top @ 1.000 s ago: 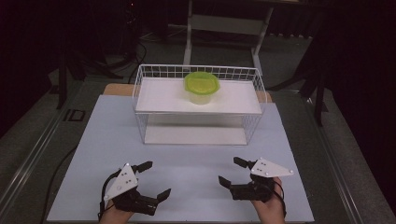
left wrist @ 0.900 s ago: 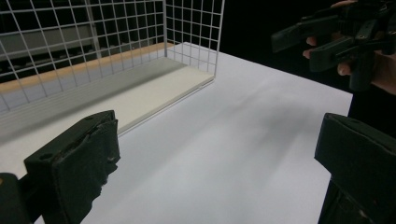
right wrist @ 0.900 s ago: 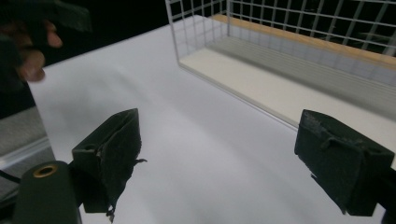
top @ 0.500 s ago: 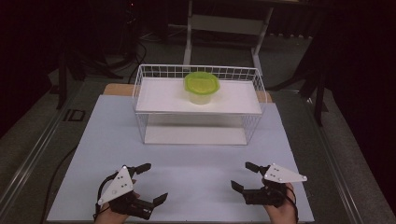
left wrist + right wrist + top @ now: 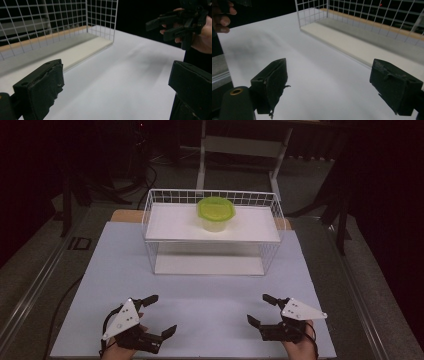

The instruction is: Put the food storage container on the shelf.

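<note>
A clear tub with a green lid stands on the upper shelf of a white wire rack at the far middle of the table. My left gripper is held low near the table's front edge at the left, jaws wide open and holding nothing. My right gripper mirrors it at the front right, also open and holding nothing. In the left gripper view the open left gripper points past the rack's corner toward the right gripper. The right gripper looks along the rack's lower shelf.
The white table top lies bare between the grippers and the rack. A wooden strip runs behind the rack. Dark floor, stand legs and cables surround the table. A hand shows at the upper left of the right gripper view.
Both grippers have drawn back toward the near edge and slightly apart, the right one drifting right. Both stay open. The tub has not moved.
</note>
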Available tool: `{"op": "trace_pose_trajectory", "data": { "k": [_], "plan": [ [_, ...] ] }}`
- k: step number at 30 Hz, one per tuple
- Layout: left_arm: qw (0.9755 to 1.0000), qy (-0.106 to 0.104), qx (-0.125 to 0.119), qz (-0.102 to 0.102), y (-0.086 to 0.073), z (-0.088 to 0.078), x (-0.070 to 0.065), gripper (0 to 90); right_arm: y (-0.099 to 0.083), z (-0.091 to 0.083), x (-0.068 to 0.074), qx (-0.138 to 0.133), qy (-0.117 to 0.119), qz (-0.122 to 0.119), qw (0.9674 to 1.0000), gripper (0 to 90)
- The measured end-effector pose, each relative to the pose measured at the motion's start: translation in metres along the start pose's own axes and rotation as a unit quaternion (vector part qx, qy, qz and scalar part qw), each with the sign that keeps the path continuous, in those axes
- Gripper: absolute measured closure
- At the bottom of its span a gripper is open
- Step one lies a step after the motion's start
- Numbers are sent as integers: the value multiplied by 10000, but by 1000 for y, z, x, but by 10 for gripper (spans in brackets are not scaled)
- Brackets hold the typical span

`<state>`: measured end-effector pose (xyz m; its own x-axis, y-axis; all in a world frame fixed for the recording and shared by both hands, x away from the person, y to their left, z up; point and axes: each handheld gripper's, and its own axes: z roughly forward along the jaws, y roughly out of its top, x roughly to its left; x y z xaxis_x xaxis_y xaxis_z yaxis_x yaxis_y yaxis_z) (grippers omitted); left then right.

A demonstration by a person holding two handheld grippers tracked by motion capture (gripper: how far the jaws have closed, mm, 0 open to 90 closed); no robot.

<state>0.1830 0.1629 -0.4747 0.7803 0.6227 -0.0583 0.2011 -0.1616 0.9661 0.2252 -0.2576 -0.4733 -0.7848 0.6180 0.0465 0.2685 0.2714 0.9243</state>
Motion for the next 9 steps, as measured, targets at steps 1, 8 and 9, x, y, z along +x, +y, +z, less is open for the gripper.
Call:
{"op": "trace_pose_trajectory", "data": {
  "k": [1, 8, 9],
  "plan": [
    [10000, 11, 33, 9, -1, 1, 0, 5, -1, 1, -1, 15, -24, -16, 10000, 146],
    [9998, -27, 101, 150, 0, 5, -6, 5, -5, 5, -2, 153, -22, -50, 9999, 147],
    [9998, -14, 118, 167, 0, 6, -7, 5, -5, 6, -2, 180, -5, -49, 9998, 147]
  ]
}}
